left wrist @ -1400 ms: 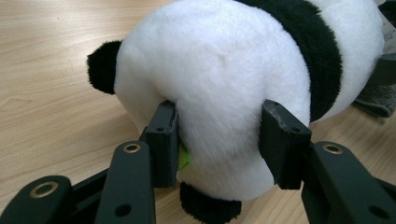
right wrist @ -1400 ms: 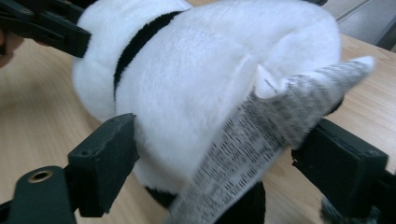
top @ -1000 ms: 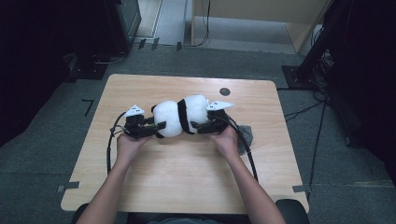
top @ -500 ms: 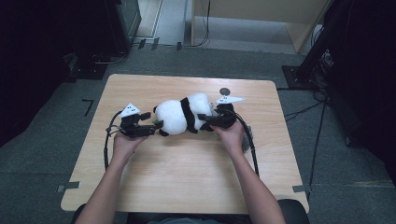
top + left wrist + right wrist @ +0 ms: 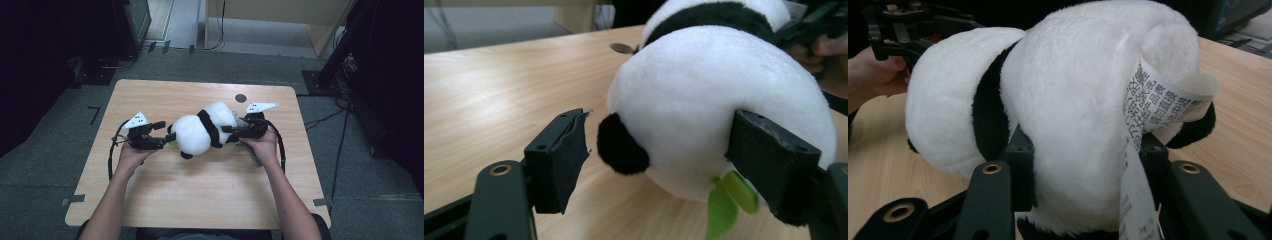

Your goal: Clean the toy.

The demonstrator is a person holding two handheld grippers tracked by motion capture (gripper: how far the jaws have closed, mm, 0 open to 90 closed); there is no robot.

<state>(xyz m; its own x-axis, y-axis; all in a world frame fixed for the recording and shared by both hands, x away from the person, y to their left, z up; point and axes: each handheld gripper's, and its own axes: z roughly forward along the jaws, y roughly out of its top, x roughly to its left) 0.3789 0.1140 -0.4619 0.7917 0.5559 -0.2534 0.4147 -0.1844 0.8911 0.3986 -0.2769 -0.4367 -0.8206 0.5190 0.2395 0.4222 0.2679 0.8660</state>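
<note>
Your right gripper [image 5: 229, 131] pinches the panda plush [image 5: 202, 131] at its rear end: in the right gripper view both pads sink into the white fur [image 5: 1088, 125], with the printed label [image 5: 1148, 100] hanging just over the right-hand pad. Those jaws have just closed on it.

Your left gripper [image 5: 165, 136] sits at the plush's other end, jaws spread and just opened further. In the left gripper view the panda's head [image 5: 704, 100] lies between them: the right-hand pad [image 5: 769, 155] touches the fur, the left-hand pad [image 5: 559, 155] stands clear, with a black ear [image 5: 621, 147] just beside it. A green leaf [image 5: 729, 200] pokes out beneath the head.

The plush lies between your two grippers over the wooden table [image 5: 200, 200].
</note>
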